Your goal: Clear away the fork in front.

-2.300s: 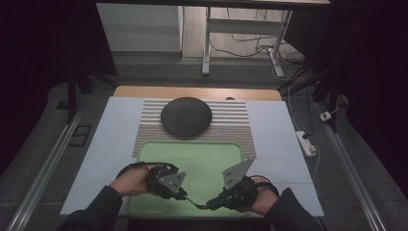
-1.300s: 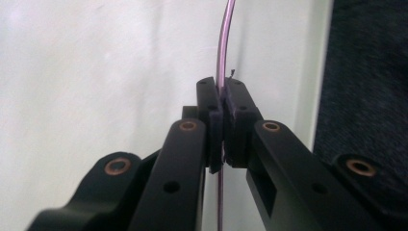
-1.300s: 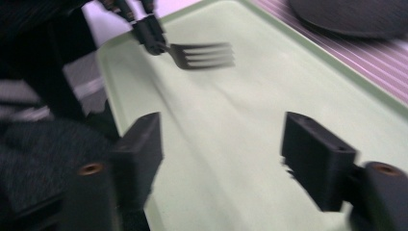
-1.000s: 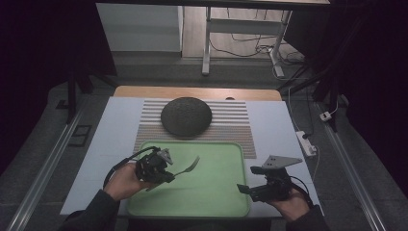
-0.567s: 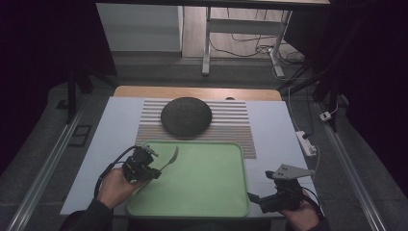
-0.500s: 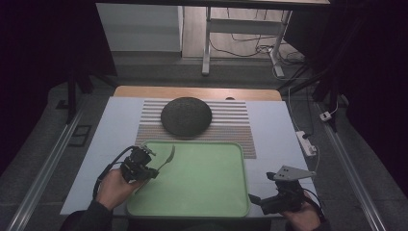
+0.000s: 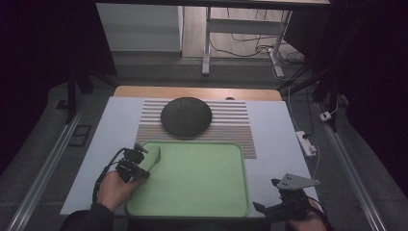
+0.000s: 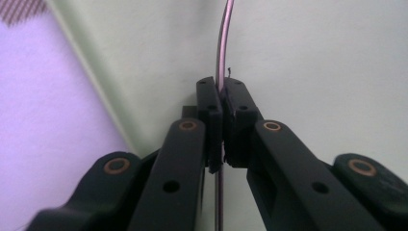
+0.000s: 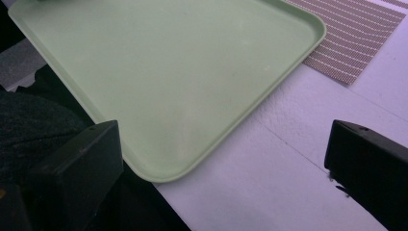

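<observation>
— Pinching a thin, curved metal utensil point(image 8: 222, 53) by its handle, the left gripper point(image 7: 137, 161) sits over the pale green plastic tray's point(image 7: 202, 192) far-left corner, jaws pressed together on it.

— And the right gripper point(image 7: 269, 211)?

— Spread wide with nothing between the jaws, at the white counter's point(image 7: 284, 144) near edge, just right of the tray's near-right corner.

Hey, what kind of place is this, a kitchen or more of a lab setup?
Most likely a lab or recording workspace, not a kitchen. A white table holds a staged setting: green tray, striped mat, dark dome-shaped thing. Behind it are a bare floor with loose cables and desk legs.
</observation>
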